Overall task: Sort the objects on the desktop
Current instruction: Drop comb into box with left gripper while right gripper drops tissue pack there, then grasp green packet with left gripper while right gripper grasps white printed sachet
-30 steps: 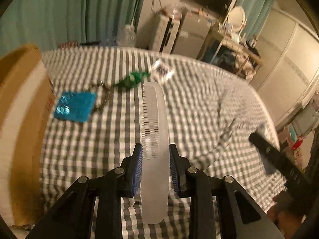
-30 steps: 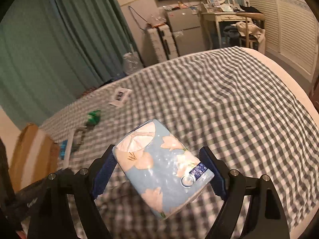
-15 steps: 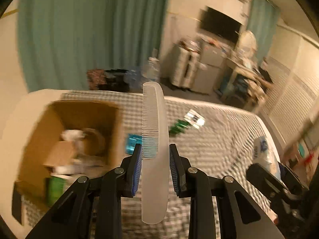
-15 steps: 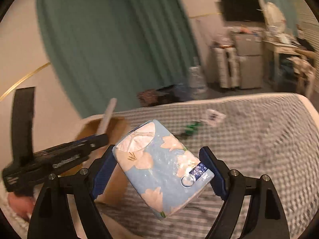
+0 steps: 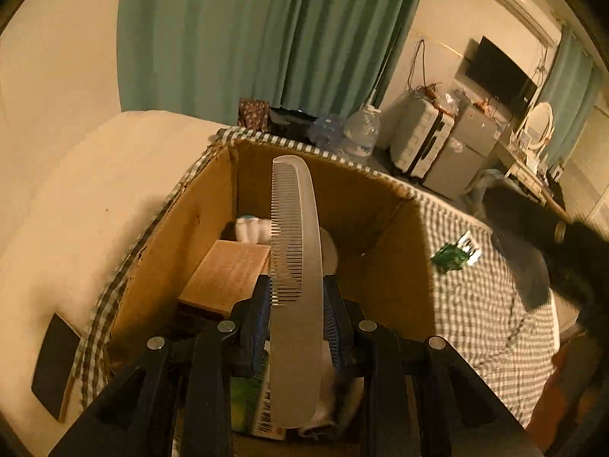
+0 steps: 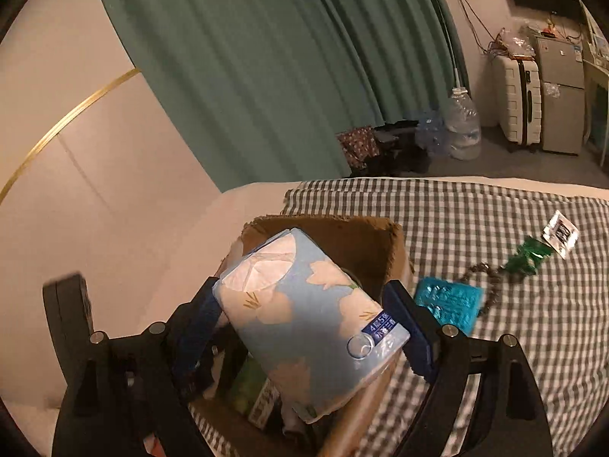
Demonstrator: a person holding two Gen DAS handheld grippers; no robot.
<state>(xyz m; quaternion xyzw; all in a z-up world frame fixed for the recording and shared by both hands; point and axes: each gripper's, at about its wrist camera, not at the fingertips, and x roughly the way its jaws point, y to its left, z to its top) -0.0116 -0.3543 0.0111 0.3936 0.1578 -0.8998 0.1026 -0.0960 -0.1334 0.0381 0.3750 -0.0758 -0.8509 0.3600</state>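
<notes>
Both loads have swung off the checked bedspread and now hang over the cardboard box; left gripper clenched on the comb; right gripper clamps the tissue pack. Dropping in looks next; blue packet and green wrapper wait outside.

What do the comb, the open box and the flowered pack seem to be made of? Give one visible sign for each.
Comb: probably frosted plastic, pale, matte and slightly translucent.
Box: corrugated cardboard, brown, dull, with ragged torn edges.
Tissue pack: soft glossy plastic film, printed, shiny and wrinkled; tissue shows at the top.
</notes>
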